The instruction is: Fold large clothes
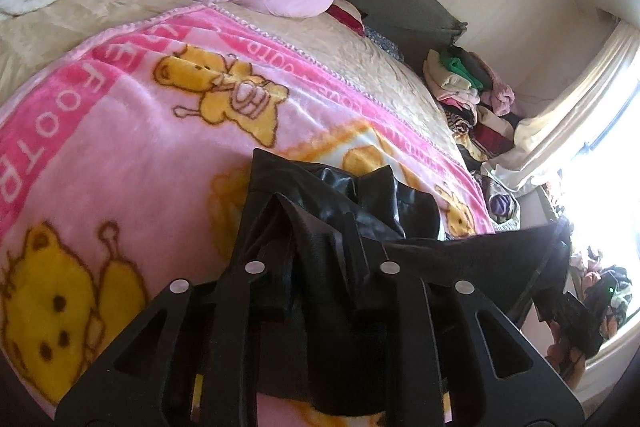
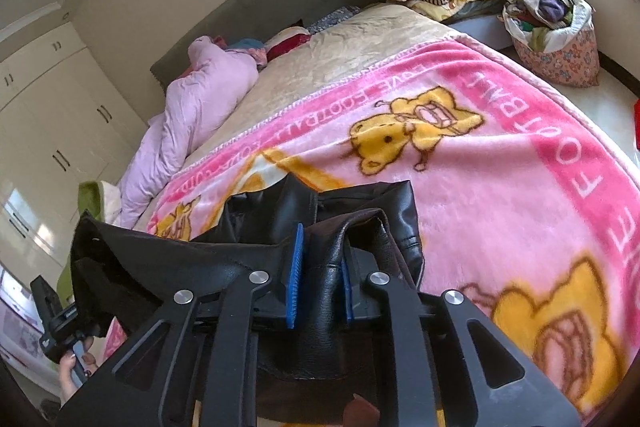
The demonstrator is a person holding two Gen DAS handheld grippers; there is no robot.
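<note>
Pink blanket (image 2: pixel 500 187) covers the bed under me. My 2 grippers, left (image 1: pixel 316 227) and right (image 2: pixel 320 255), each pinch the black garment (image 2: pixel 360 211), held stretched just above it. Slick leather could slip if I tug unevenly.

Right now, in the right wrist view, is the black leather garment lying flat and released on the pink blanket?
No: the right gripper is shut on the black leather garment, bunched between its blue pads above the pink blanket.

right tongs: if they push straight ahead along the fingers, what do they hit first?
The black leather garment already clamped in the right tongs; it bunches ahead of the tips. Beyond that, probably the pink bear blanket, though depth is unclear.
</note>
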